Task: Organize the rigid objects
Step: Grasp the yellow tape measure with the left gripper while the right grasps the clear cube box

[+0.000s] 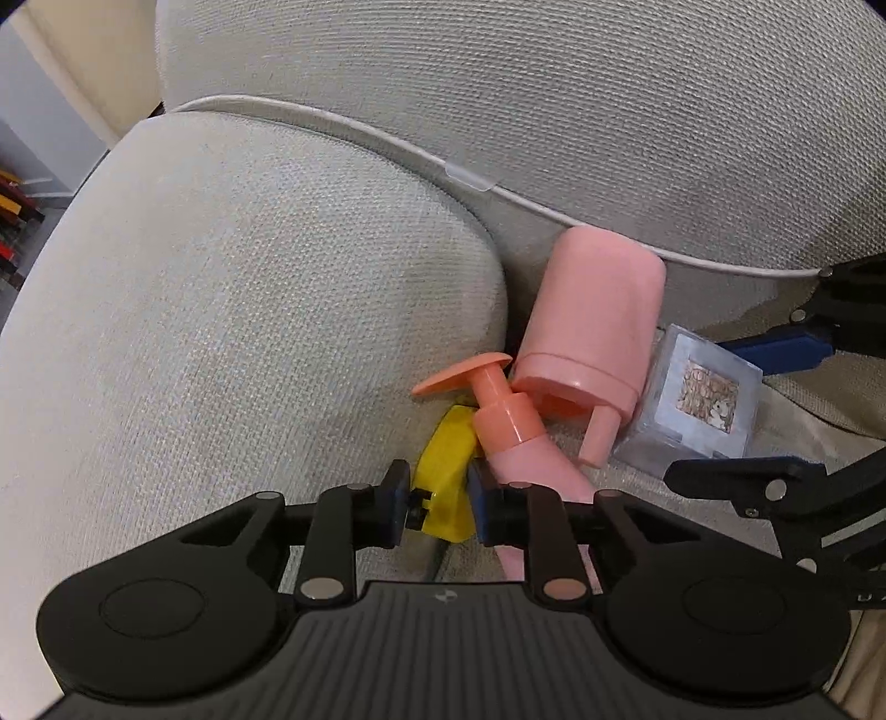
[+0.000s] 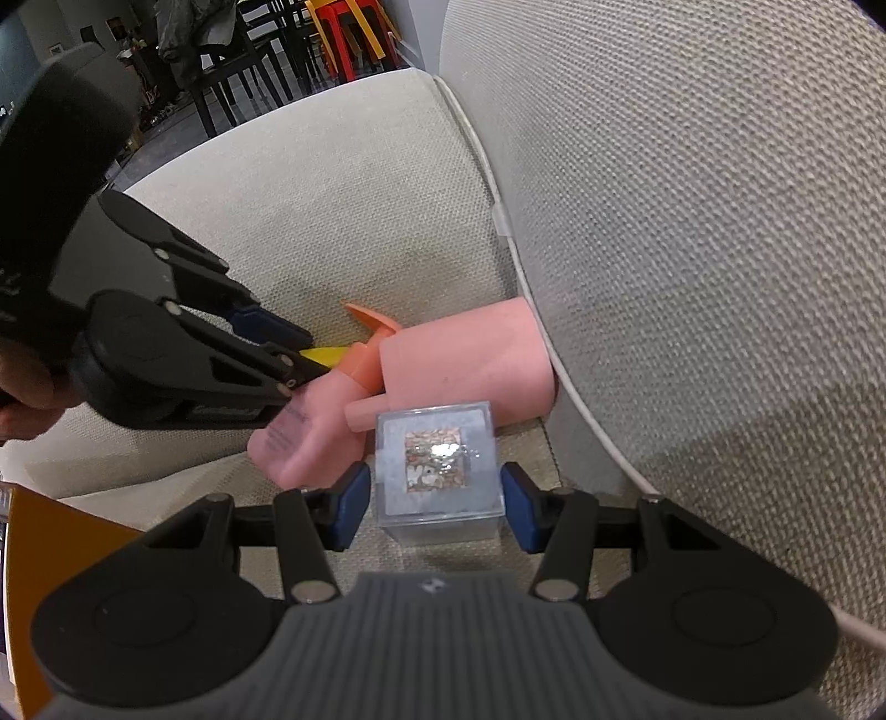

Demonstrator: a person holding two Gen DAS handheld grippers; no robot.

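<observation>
My left gripper (image 1: 440, 507) is shut on a small yellow plastic block (image 1: 446, 476), which is wedged in the gap beside a sofa cushion. A pink pump bottle (image 1: 504, 421) with an orange-pink pump head lies against the block. A larger pink bottle (image 1: 598, 310) lies behind it, its spout pointing toward me. In the right wrist view my right gripper (image 2: 437, 498) is shut on a clear cube box (image 2: 437, 459) with a patterned picture on top. The box rests on the seat next to both bottles. My left gripper (image 2: 299, 360) reaches in from the left, with the yellow block (image 2: 326, 354) at its tips.
A rounded beige cushion (image 1: 221, 332) rises on the left and the sofa backrest (image 2: 692, 221) on the right. A white cable (image 1: 387, 144) with a clear clip runs along the crease. An orange-brown surface (image 2: 61, 554) sits at the lower left. Dark chairs and red and yellow stools (image 2: 343, 39) stand beyond the sofa.
</observation>
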